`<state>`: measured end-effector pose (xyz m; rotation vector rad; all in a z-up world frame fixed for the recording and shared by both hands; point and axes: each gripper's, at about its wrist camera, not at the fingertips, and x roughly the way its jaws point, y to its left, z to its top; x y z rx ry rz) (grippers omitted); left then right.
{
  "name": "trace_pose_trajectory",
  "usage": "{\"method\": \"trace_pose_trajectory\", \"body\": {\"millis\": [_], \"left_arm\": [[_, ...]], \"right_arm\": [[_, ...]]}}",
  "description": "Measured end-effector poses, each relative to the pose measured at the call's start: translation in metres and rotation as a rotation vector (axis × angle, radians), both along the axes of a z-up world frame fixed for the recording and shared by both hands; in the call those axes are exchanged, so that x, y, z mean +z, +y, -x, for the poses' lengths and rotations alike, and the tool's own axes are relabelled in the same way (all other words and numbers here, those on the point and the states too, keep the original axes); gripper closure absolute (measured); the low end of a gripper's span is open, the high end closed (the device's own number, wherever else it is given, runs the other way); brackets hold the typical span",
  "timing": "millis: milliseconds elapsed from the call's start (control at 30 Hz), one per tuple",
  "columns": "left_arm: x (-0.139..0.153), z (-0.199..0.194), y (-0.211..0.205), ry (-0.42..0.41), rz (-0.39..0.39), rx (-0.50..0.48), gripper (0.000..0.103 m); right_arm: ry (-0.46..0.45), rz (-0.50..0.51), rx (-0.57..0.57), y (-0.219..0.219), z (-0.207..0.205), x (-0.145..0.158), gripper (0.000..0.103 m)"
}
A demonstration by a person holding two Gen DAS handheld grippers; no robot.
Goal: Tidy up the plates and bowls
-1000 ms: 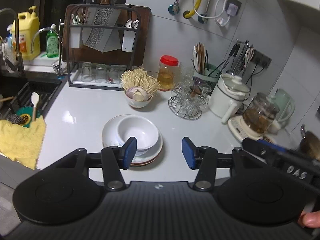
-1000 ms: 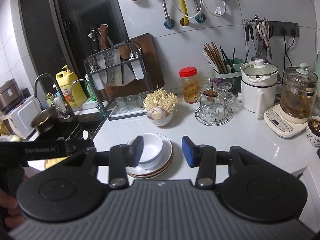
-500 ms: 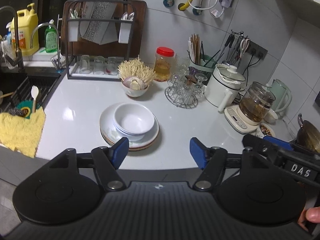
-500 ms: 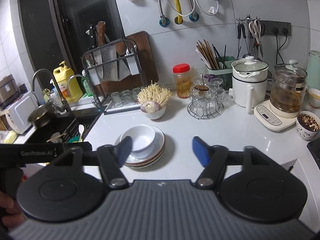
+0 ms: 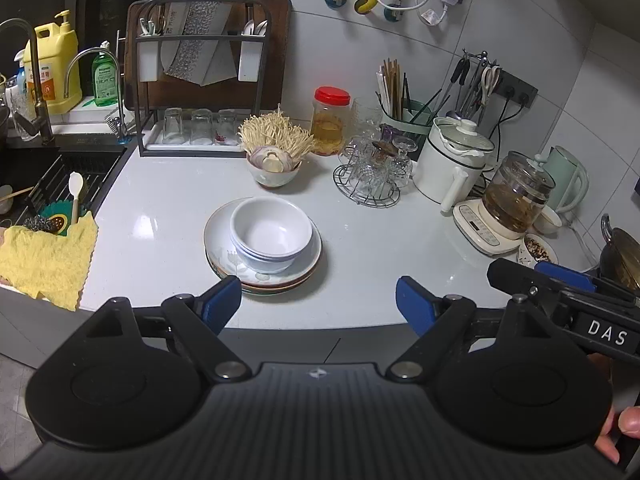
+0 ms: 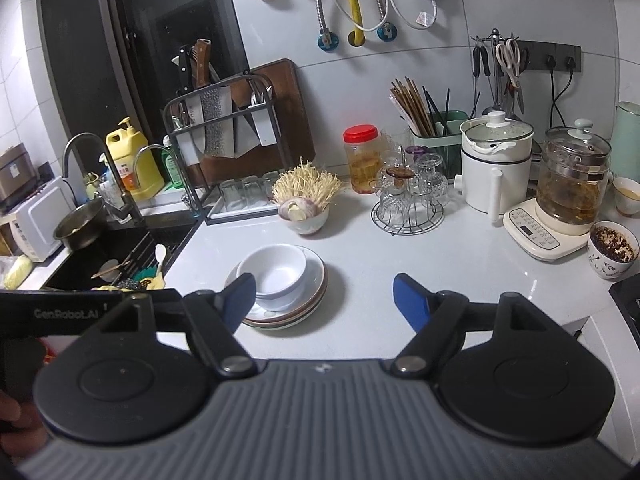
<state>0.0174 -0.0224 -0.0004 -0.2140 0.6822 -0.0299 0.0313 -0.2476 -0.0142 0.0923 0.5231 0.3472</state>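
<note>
Big white surface (image 5: 168, 208), running from the black sink (image 5: 48, 176) on the left to the pots on the right. Cut off at the near edge by the gripper bodies.

Tall dark rack (image 5: 200, 80) at the back wall, with a wide knife hanging on it and upturned glasses under it. Hard to see past the knife to the board behind.

Stack of plates (image 5: 262, 276) in the middle of the surface, near the front edge. Hard to count the plates, since only the rims show. Nested white bowls (image 5: 271, 234) sitting on top of the plates, open side up. In the right wrist view, left edge of that stack hidden behind one blue finger.

Left gripper (image 5: 319, 300) low and just in front of the stack, not touching it. Jaws wide apart, just been opening more, nothing between them. Right gripper (image 6: 324, 296) also near the stack, jaws apart after just opening, nothing held.

Yellow cloth (image 5: 44, 260) hanging over the sink edge, partly cut off at the left.

Small bowl of thin mushrooms (image 5: 274, 152) behind the stack, well apart from it.

Red-lidded jar (image 5: 330, 120) beside that.

A bit of a hand (image 5: 624, 428) at the lower right corner, mostly hidden.
</note>
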Motion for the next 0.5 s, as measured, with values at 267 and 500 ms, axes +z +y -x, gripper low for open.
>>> {"method": "trace_pose_trajectory", "body": {"millis": [267,500], "left_arm": [[0.0014,-0.0031,0.0032,0.019,-0.025,0.014,0.008],[0.0012,-0.0016,0.0041,0.022,-0.031,0.011,0.004]], "right_arm": [[-0.012,-0.002,0.001,0.0021,0.0013,0.0015,0.025],[-0.021,0.005,-0.01,0.004,0.0019,0.0022,0.017]]}}
